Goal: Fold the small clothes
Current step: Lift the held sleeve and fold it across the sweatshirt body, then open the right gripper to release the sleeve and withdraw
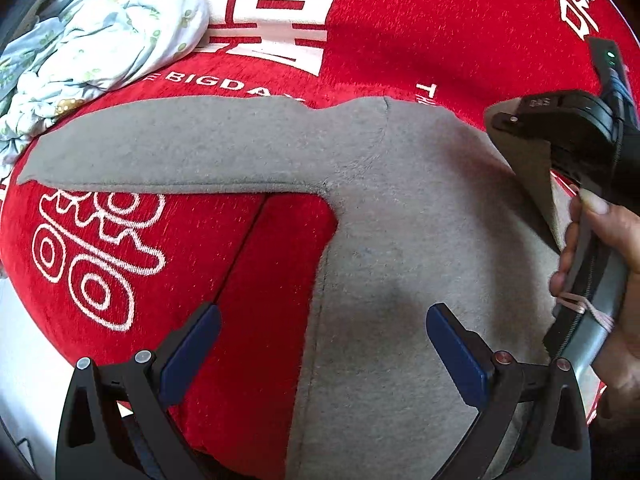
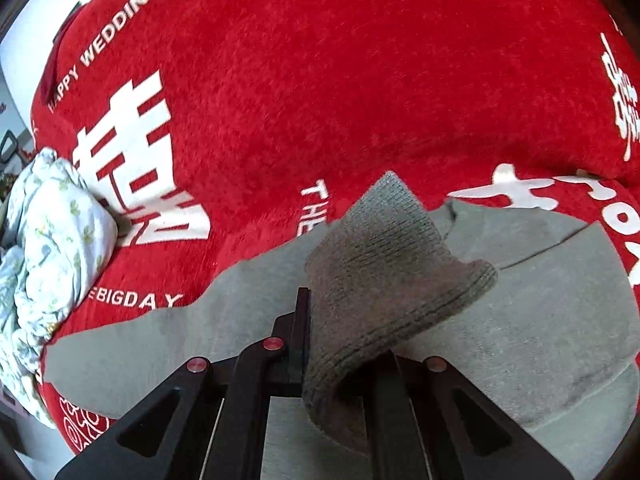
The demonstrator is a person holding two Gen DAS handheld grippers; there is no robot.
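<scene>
only the right wrist view shows the right gripper [image 2: 320, 344] clamped on the grey garment's [image 1: 400, 240] ribbed cuff [image 2: 384, 264], while the left gripper [image 1: 324, 340] gapes over the red blanket [image 1: 440, 40].

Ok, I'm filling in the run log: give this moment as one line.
left gripper: open over grey top | right gripper: shut on ribbed cuff | red blanket underneath

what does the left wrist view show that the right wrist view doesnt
Left wrist only: the open left claw over the grey top's side, its long sleeve spread flat, and a hand gripping the right tool.
Right wrist only: the right claw shut on a ribbed cuff, and the words HAPPY WEDDING.
Both: the red blanket and the floral bundle.
</scene>
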